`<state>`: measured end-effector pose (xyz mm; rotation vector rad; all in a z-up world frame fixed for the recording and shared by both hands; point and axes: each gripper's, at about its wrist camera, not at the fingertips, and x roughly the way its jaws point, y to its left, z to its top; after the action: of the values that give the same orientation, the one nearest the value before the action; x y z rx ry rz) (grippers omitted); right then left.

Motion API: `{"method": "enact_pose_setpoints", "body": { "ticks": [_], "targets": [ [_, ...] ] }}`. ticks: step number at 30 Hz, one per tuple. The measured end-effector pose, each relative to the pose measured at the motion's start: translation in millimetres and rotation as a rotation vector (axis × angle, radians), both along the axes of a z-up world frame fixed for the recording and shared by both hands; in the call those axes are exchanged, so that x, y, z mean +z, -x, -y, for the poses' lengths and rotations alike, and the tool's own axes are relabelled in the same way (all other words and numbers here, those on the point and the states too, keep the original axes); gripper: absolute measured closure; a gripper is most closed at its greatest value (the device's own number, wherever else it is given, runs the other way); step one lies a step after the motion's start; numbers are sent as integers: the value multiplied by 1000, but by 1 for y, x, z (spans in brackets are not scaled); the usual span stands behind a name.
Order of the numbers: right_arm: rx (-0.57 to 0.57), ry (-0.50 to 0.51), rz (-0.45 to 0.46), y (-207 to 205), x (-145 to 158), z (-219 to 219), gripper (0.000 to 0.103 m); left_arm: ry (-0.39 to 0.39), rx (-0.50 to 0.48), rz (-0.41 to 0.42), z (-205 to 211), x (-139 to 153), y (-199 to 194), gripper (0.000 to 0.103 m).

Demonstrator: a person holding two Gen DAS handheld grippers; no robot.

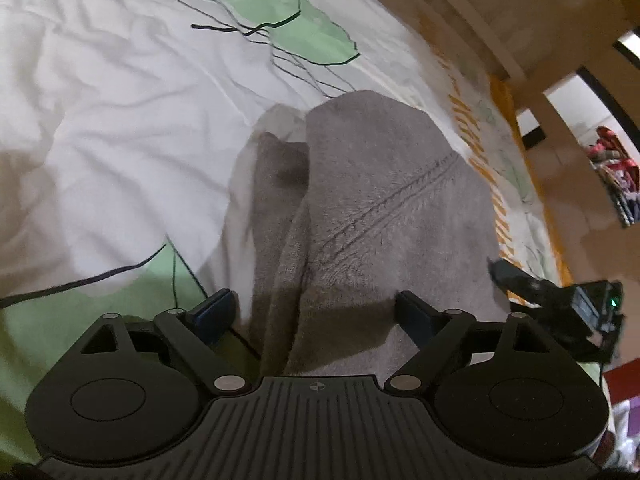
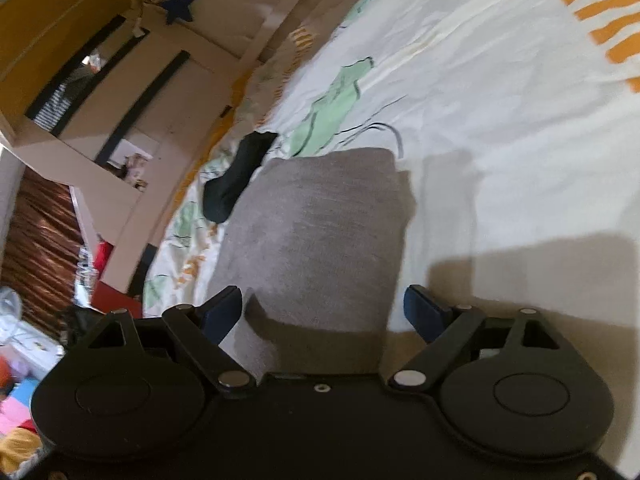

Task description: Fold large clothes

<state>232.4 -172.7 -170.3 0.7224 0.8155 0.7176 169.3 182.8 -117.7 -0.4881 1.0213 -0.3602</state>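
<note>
A grey terry cloth (image 1: pixel 372 208) lies folded on the white bed cover (image 1: pixel 120 120) with green shapes. It runs away from my left gripper (image 1: pixel 316 308), which is open with its near end between the jaws and grips nothing. In the right wrist view the same grey cloth (image 2: pixel 320 232) lies flat as a folded rectangle. My right gripper (image 2: pixel 324 312) is open over its near edge. The other gripper (image 1: pixel 560 300) shows at the right of the left wrist view, beside the cloth.
A black sock-like item (image 2: pixel 236 176) lies at the cloth's far left corner near the bed edge. An orange-striped border (image 1: pixel 484 176) marks the bed edge, with wooden furniture (image 1: pixel 520 20) beyond. Shelves (image 2: pixel 120 92) and floor clutter (image 2: pixel 24 360) are left of the bed.
</note>
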Motion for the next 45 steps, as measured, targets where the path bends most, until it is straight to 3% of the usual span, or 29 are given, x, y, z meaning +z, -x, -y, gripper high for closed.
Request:
{"method": "enact_pose_setpoints", "body": {
  "ticks": [5,8,13,20,23,27,30,32,34,37,42,45],
  "targets": [
    [43,-4,-15,-12,-2,-7,39,-17,-50,15,18,1,0,14],
    [50,55,28,-8,11,-6,45,-35,-52,20,29,4,-4,13],
    [73,172,128,-15,45,-3,47,-31,-73,46,60,6,-22,13],
    [2,351,213,-50,80,52,47,-15,-148,107,150,6,-95,13],
    [-74,421,221,-67,89,85,47,-24,-179,132,191,4,-127,13],
    [-160,489,188,-88,81,123,46,-75,-219,148,221,-3,-139,13],
    [-183,572,133,-99,59,131,40,-95,-234,171,223,-6,-132,13],
    [-216,551,137,-96,50,138,31,-97,-233,174,216,-5,-127,13],
    [-243,539,147,-88,53,142,31,-126,-224,195,206,0,-118,13],
    [-249,624,224,-67,74,134,30,-175,-219,243,196,9,-101,13],
    [-154,690,276,-22,87,116,27,-221,-189,233,180,3,-85,13],
    [-41,840,250,6,69,94,27,-229,-154,214,171,0,-77,13]
  ]
}}
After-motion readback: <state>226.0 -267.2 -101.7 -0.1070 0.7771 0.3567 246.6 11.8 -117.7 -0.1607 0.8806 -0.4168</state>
